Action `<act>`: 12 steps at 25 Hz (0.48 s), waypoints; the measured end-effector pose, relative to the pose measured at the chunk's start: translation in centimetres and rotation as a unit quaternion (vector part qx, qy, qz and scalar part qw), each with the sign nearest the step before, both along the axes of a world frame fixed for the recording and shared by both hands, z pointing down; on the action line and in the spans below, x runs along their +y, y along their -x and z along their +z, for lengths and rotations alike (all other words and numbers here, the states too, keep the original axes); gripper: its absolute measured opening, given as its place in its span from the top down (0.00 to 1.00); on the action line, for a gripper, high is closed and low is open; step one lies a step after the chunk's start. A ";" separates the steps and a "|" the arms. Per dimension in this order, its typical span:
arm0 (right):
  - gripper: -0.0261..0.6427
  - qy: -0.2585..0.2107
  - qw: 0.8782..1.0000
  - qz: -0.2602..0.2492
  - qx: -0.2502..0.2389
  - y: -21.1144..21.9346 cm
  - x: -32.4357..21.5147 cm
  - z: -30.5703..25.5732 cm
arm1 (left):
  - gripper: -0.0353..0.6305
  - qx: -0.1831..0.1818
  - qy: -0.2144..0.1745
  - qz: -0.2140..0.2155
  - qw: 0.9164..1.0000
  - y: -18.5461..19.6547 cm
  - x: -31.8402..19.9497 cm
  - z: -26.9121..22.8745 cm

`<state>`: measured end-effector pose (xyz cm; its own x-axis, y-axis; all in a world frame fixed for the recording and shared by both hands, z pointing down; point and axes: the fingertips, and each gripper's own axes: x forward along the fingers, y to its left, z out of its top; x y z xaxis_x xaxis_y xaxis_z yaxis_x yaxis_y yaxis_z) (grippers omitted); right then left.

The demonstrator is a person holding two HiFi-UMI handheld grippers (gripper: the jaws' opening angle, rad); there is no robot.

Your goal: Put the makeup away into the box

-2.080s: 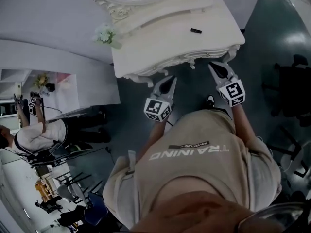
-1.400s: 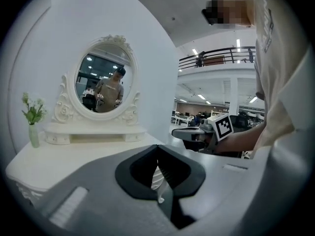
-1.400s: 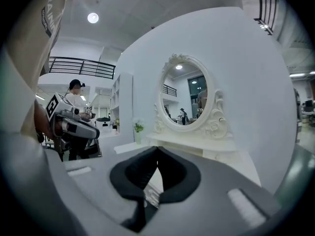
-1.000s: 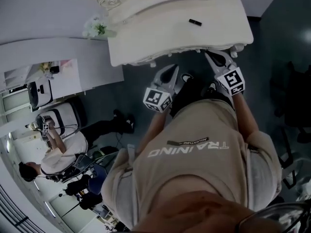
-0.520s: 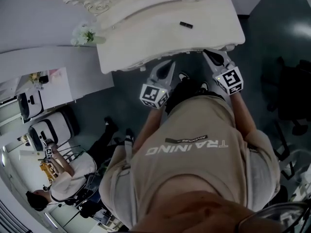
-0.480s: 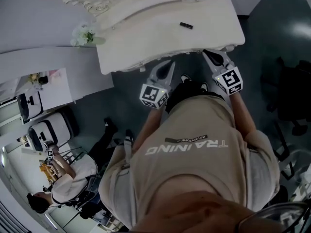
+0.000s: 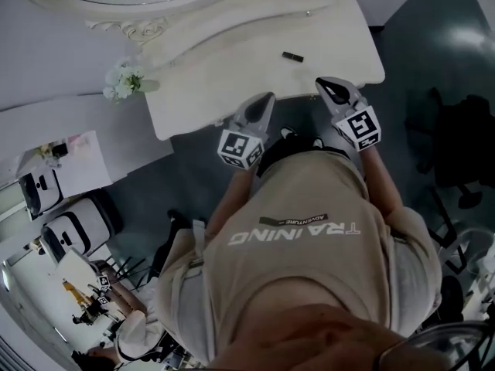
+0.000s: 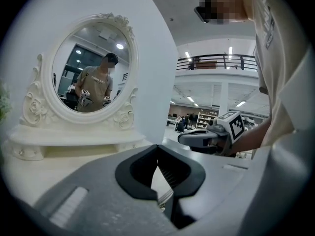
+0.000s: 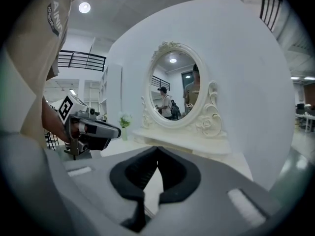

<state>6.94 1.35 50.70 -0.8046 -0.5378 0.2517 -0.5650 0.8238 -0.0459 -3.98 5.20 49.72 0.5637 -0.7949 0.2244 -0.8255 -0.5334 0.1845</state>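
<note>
A small black stick-shaped item (image 7: 291,56) lies alone on the white dressing table (image 7: 224,68), towards its right side. My left gripper (image 7: 268,97) reaches over the table's front edge, left of the item and nearer to me. It is shut, with nothing between its jaws (image 8: 157,147). My right gripper (image 7: 319,83) is at the front edge just right of the item. Its jaws (image 9: 157,149) are also shut and hold nothing. Each gripper shows in the other's view: the right gripper (image 8: 209,139) and the left gripper (image 9: 93,129). No box is in view.
An oval mirror (image 8: 91,65) in a carved white frame stands at the back of the table on a low shelf (image 9: 187,139). A small vase of white flowers (image 7: 124,82) stands at the table's left end. The dark floor (image 7: 433,60) lies to the right, and a black chair (image 7: 464,145) stands there.
The person has stepped up to the table. Both grippers, which hung in front of its edge, now reach over the tabletop, closer to the black item. Both stay shut.
</note>
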 end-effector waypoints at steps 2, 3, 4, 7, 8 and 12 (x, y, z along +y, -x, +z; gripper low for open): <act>0.95 -0.003 1.000 0.003 0.003 1.0 -1.1 -0.4 | 0.94 -0.005 -0.002 0.012 1.000 0.7 -1.2 -0.3; 0.95 -0.004 1.000 0.005 0.004 1.5 -1.5 -0.4 | 0.94 -0.005 -0.002 0.016 1.000 1.0 -1.8 -0.4; 0.96 -0.005 1.000 0.008 0.005 1.8 -2.0 -0.4 | 0.94 -0.006 -0.004 0.019 1.000 1.4 -2.2 -0.5; 0.96 -0.007 1.000 0.030 0.005 1.9 -3.8 -0.2 | 0.94 -0.011 -0.007 0.026 1.000 2.4 -3.6 -0.3; 0.96 -0.006 0.999 0.038 0.004 1.8 -4.5 0.0 | 0.94 -0.012 -0.007 0.028 1.000 2.7 -4.1 -0.1; 0.95 0.007 0.999 0.052 0.002 1.2 -7.0 0.8 | 0.94 -0.018 0.010 0.029 0.999 3.1 -6.7 1.3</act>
<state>5.73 -5.67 51.54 -0.7433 -0.6147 0.2641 -0.6478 0.7598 -0.0548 -7.07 -1.54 51.06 0.6003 -0.7558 0.2615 -0.7994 -0.5772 0.1665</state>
